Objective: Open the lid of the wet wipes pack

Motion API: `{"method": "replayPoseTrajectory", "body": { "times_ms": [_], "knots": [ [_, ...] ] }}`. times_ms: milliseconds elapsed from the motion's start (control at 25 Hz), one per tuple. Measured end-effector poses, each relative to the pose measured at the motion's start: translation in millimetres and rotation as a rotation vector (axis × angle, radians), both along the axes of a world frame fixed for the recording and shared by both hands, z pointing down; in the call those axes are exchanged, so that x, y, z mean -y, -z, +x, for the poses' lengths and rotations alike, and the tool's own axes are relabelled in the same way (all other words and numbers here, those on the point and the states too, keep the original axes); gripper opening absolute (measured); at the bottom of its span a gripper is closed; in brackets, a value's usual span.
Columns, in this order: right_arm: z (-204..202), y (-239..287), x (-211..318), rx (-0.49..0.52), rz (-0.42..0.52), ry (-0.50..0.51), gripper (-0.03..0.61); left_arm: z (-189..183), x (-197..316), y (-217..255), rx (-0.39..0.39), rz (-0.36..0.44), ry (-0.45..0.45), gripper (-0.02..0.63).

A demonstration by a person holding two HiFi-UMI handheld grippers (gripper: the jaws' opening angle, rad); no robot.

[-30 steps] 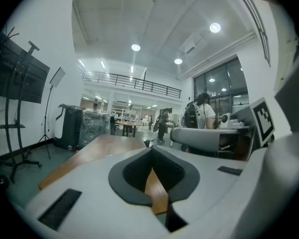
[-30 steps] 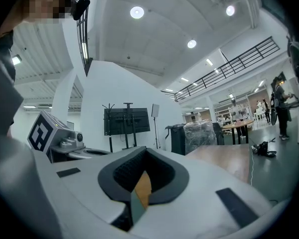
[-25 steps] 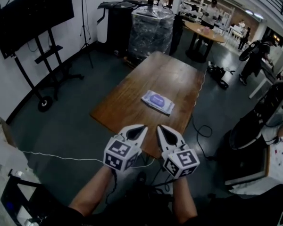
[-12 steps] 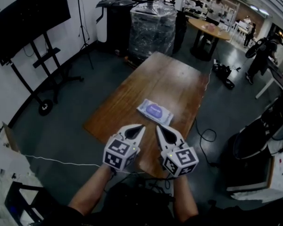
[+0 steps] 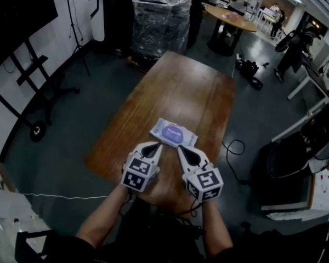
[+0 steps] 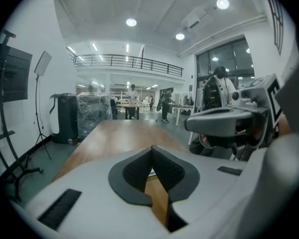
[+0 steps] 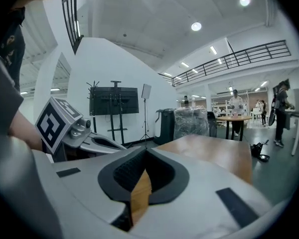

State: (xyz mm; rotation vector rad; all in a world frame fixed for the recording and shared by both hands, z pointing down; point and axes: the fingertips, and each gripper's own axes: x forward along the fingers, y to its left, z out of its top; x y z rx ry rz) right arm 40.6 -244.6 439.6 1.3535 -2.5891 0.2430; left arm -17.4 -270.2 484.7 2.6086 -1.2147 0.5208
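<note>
**Status: opening not begun.**

**Task item.** The flat, white, soft-plastic wet wipes pack [image 5: 173, 133] lies face up on the long brown wooden bench [image 5: 182, 89]. The purple oval lid [image 5: 174, 131] sits in the middle of the pack's top face. From the head view the lid appears flat and closed, with no raised flap, though the detail is small.

**Left tool** [image 5: 155, 146]. A white body with dark pads, just short of the pack's near-left edge and apart from it. In the left gripper view [image 6: 152, 149] the jaws meet at the tips with nothing between them, so the tool is closed and empty.

**Right tool** [image 5: 181, 148]. This one is just short of the pack's near-right edge and also clear of it. In the right gripper view [image 7: 145, 152] the jaws are likewise together and hold nothing.

**Arrangement.** The two tools are side by side and point at the pack, which lies directly beyond their tips.

**Assessment.**
- The approach to the pack looks all but complete. No contact has been made.
- Outstanding steps:
  - steady the pack with one tool;
  - part the other tool's jaws and find the lid's free edge;
  - lift the lid back.
- These views do not show which edge of the lid carries the tab.
- The pack looks light and may slide or rise with the lid if it is not held down.
</note>
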Motion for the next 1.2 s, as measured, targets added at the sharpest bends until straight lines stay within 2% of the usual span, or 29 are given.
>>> {"method": "replayPoseTrajectory", "body": {
  "times_ms": [320, 520, 640, 800, 1000, 1200],
  "knots": [
    [-0.5, -58.8, 62.0, -0.188, -0.079, -0.071, 0.012, -7.5, 61.3, -84.7, 0.088, -0.113, -0.066, 0.005],
    [8.0, -94.0, 82.3, -0.253, -0.138, -0.101, 0.014, -2.2, 86.7, -121.4, 0.11, -0.168, -0.097, 0.005],
    [8.0, -111.3, 89.1, -0.299, -0.167, -0.092, 0.064, 1.7, 91.2, -136.7, 0.124, -0.215, -0.116, 0.005],
    [8.2, -129.7, 99.0, -0.361, -0.183, -0.05, 0.129, 4.2, 98.9, -148.7, 0.158, -0.253, -0.11, 0.005],
    [3.7, -150.8, 104.7, -0.478, -0.158, 0.088, 0.223, 5.0, 102.7, -162.3, 0.217, -0.298, -0.105, 0.005],
    [3.1, -167.0, 108.0, -0.531, -0.139, 0.188, 0.297, 8.1, 103.5, -173.5, 0.258, -0.352, -0.103, 0.005]
  ]
}}
